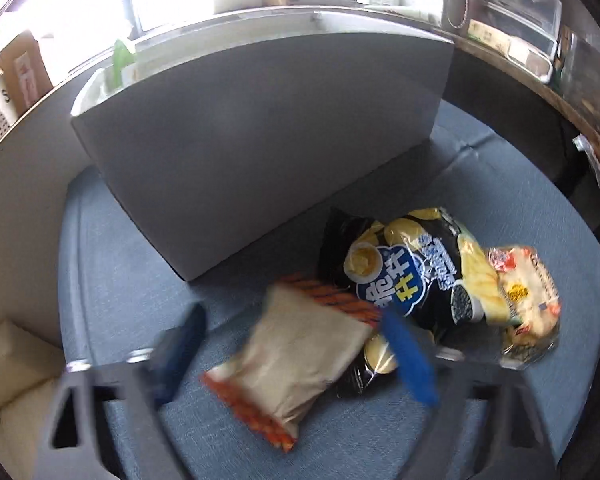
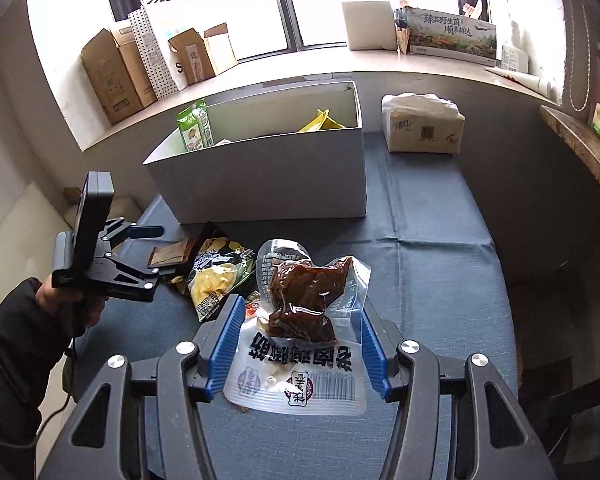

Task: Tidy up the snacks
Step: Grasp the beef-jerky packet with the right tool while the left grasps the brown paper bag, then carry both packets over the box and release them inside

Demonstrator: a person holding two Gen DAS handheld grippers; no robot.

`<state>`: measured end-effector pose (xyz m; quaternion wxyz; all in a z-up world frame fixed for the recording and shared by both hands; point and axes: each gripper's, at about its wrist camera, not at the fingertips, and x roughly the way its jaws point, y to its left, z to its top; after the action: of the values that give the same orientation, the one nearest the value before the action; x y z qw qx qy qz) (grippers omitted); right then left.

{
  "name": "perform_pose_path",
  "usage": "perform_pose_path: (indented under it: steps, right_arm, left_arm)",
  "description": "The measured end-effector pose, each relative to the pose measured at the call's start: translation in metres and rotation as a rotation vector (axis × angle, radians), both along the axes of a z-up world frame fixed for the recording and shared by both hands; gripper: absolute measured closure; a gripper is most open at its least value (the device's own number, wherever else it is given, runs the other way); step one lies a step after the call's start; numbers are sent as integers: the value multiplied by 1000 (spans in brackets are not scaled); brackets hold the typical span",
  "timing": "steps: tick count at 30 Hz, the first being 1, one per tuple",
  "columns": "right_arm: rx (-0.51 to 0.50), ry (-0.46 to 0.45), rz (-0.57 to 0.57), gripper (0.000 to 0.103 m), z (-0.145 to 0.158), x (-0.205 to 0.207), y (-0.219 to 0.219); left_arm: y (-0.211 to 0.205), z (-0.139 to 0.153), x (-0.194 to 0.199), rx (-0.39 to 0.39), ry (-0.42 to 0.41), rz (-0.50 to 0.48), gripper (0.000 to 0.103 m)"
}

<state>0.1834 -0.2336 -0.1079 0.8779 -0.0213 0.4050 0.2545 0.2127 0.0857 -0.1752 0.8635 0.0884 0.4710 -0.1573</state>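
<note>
Right claw (image 2: 300, 344) around meat pouch (image 2: 300, 320)

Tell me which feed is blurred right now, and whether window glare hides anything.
Left wrist view: motion blur smears the tongs and the beige orange-edged snack packet; the window is blown out white. Right wrist view: sharp, and the clear vacuum pouch of brown meat reads fine despite bright panes.
</note>
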Motion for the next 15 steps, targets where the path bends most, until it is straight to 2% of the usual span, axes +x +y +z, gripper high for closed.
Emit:
perform_pose_path:
  steps: [5,8,12,15]
  right_arm:
    - [-5,9,4,44,-5,-1,4]
    - [-8,10,9,44,-6,-1,6]
    - [-10,2,22,44,-4,-1,9]
    - [-8,0,30,44,-4,-1,13]
  left_arm:
    - [5,2,-2,-24,-6,-9,41]
    - [11,8,-9,-23,-28,43,44]
    - [16,26,-25,-56,-85,114,49]
    - [25,42,-35,-92,-108,161,49]
